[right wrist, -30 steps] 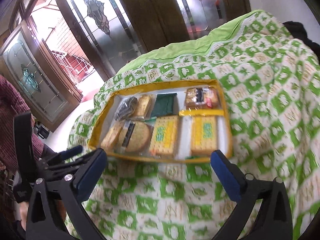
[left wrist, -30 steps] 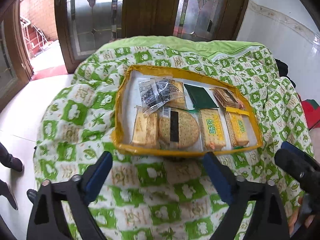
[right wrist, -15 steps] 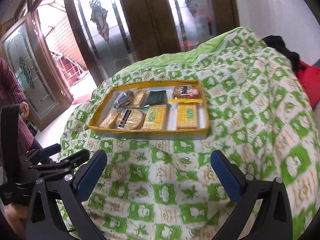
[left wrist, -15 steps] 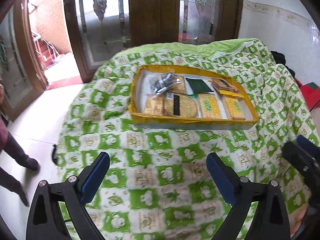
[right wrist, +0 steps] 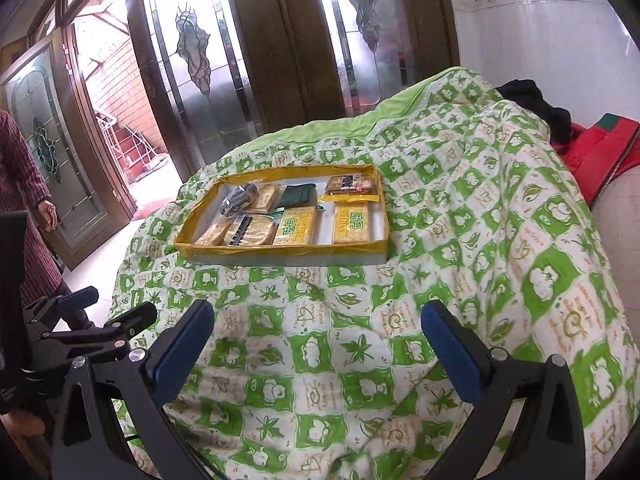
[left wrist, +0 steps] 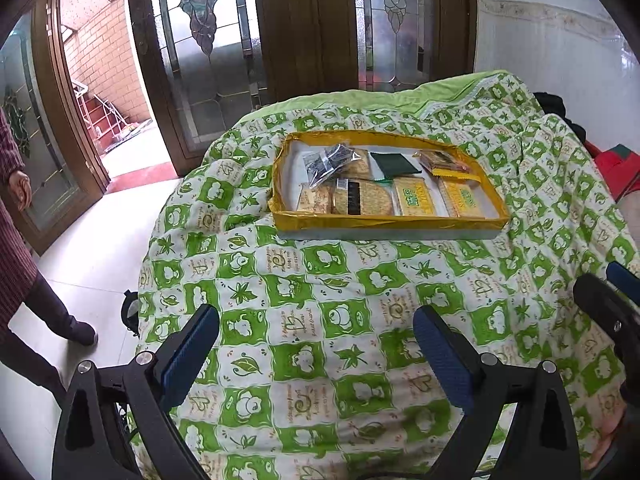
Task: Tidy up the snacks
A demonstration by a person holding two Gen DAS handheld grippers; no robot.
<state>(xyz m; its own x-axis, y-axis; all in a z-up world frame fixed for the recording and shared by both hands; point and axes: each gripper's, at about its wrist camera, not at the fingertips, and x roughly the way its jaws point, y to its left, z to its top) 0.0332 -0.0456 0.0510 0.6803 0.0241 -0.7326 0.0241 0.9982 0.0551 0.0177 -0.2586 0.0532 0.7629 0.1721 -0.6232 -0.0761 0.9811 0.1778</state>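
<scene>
Pulling farther back from the snack tray; left gripper and right gripper fingers released, empty.

Doors: dark wooden doors with leaded glass panes, one open at left.
Wall: white tiled wall, patterned border.
Floor: pale glossy floor.
Light: daylight through the glass.
Cover: green-and-white quilt.
</scene>
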